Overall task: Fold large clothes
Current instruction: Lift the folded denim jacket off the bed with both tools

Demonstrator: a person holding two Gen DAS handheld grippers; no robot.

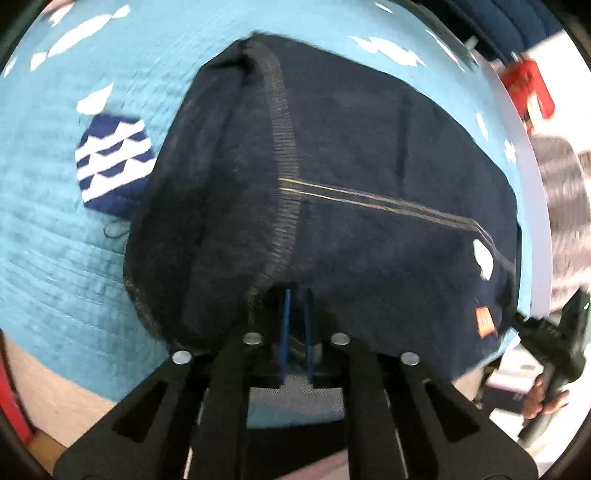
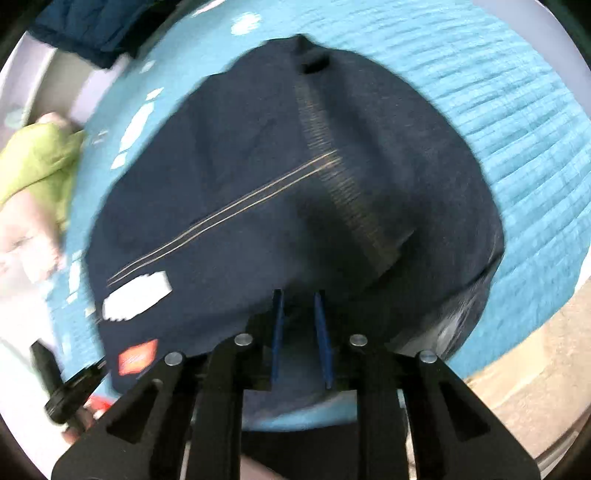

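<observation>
Left wrist view: a dark navy garment (image 1: 351, 177), inside out with its overlocked seam (image 1: 282, 147) and a pair of tan stitch lines (image 1: 388, 203) showing, hangs bunched over a turquoise quilted bedspread (image 1: 74, 240). Right wrist view: the same garment (image 2: 240, 184) fills the frame above the same bedspread (image 2: 517, 147), with a green cloth (image 2: 37, 158) and a folded blue item (image 2: 92, 26) at the far edge.

Judged from its drape and heavy seams, the fabric looks like denim or thick twill: soft enough to fold, heavy enough to sag and pull against a grip, and not slippery. The thick seamed edges look like the surest places to take hold, since a single loose layer could slide out under its own weight.

The left gripper (image 1: 297, 314) has its blue fingers nearly together with the garment's lower edge pinched between them. The right gripper (image 2: 300, 321) has its fingers a little further apart with dark cloth between them; whether they actually clamp it cannot be told.

A white label (image 2: 136, 295) and a small orange tag (image 2: 138, 356) sit near the lower hem, and the orange tag (image 1: 485, 321) also shows in the left view, marking one edge for alignment.
</observation>
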